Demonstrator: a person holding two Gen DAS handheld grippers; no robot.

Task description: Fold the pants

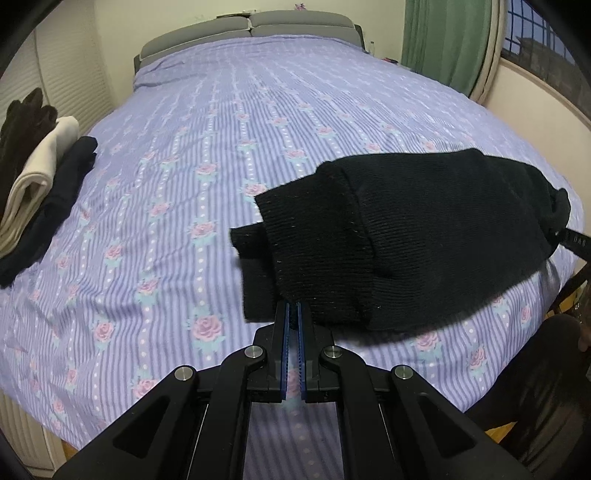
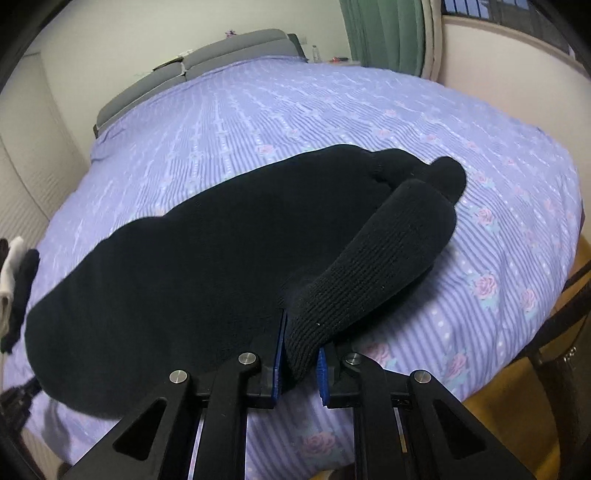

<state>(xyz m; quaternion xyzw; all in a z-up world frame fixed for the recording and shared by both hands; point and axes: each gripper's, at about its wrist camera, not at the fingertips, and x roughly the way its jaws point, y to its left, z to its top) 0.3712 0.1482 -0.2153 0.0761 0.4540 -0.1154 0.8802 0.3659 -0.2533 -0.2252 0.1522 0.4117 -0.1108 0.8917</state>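
Note:
Black knit pants [image 1: 413,229] are held a little above the purple flowered bedspread [image 1: 207,122], partly folded over themselves. My left gripper [image 1: 293,314] is shut on the near edge of the pants at their left end, with the fabric pinched between the blue pads. In the right wrist view the pants [image 2: 207,251] spread to the left, and a thick rolled edge of them runs into my right gripper [image 2: 301,354], which is shut on it. The right gripper's black body also shows at the far right of the left wrist view [image 1: 576,243].
A pile of folded clothes, black, cream and dark navy [image 1: 40,177], lies at the bed's left edge. The grey headboard [image 1: 258,26] is at the far end. A green curtain [image 1: 447,40] and window are at the right. A dark chair [image 2: 554,354] stands by the bed's near right corner.

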